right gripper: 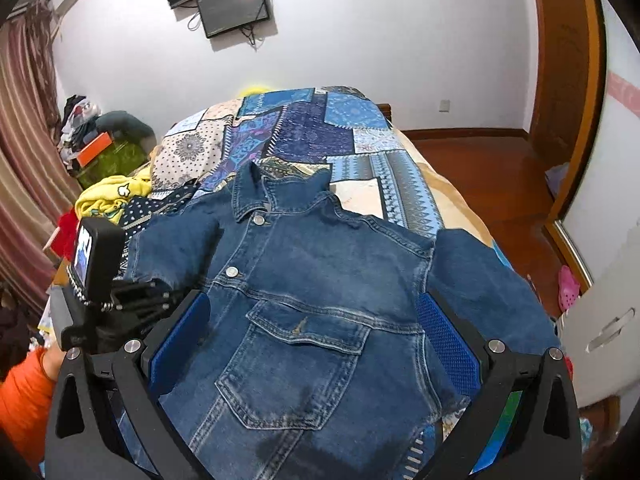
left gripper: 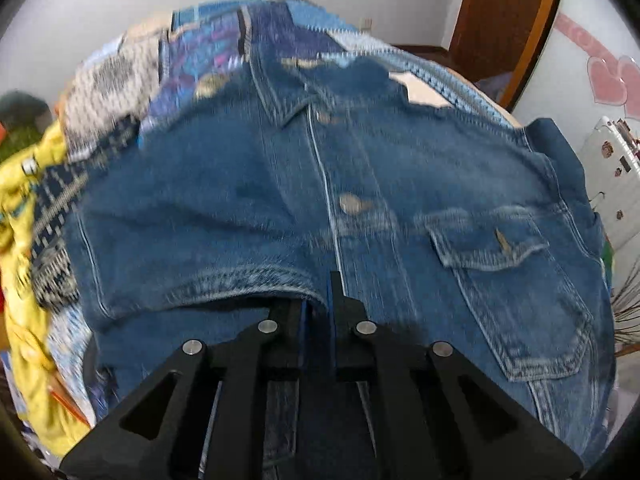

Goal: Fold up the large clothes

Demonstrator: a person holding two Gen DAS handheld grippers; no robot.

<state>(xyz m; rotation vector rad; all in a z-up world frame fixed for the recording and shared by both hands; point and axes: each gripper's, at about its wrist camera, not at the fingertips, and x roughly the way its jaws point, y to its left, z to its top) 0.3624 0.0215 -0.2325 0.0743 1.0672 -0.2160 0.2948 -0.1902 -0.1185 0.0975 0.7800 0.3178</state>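
Left wrist view: left gripper (left gripper: 320,300) has its fingers nearly together, pinching a folded denim edge of the jacket (left gripper: 400,184) — the sleeve hem sits right at its tips. Right wrist view: right gripper (right gripper: 314,334) is spread wide and holds nothing, blue pads (right gripper: 446,344) flanking the chest pocket (right gripper: 296,364) just ahead; the jacket lies front-up on the patchwork bedspread (right gripper: 352,120), collar at the far end.

Ahead of the right claw, a white wall (right gripper: 360,40) carries two dark screens (right gripper: 234,4), with a striped curtain (right gripper: 24,120) to its left and wooden floor (right gripper: 480,168) and door frame (right gripper: 568,80) to its right.
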